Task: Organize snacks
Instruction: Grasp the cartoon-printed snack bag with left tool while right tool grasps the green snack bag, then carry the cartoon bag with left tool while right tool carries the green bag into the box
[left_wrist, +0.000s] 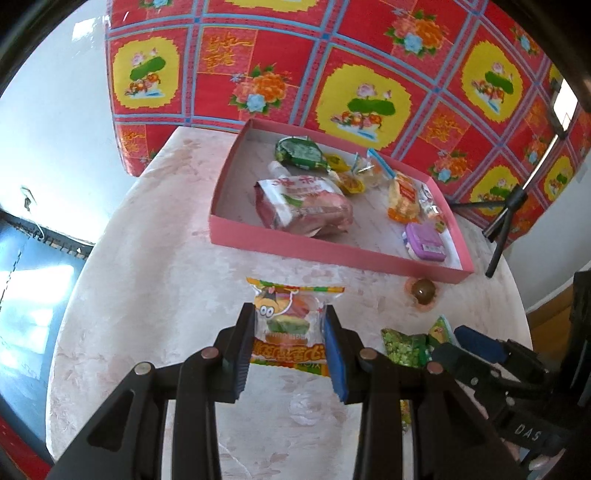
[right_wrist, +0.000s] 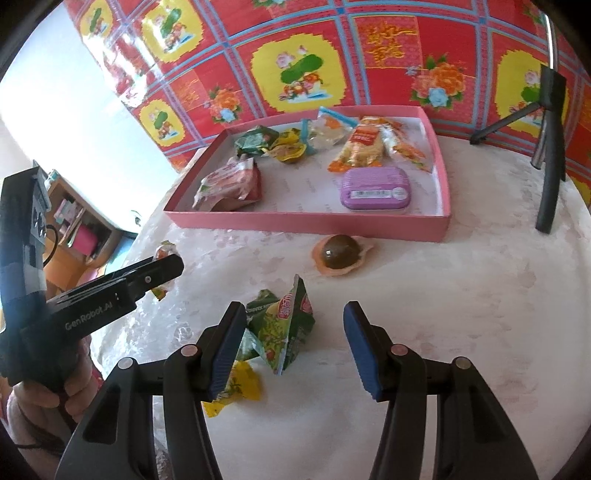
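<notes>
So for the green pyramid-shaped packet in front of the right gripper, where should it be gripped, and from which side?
Judging by its pose, grip the green pyramid packet across its raised upper ridge, coming down from above and slightly left. It stands peaked on the table, off-centre against the left finger of the open right gripper, with a yellow packet beside it that a low approach might catch.
</notes>
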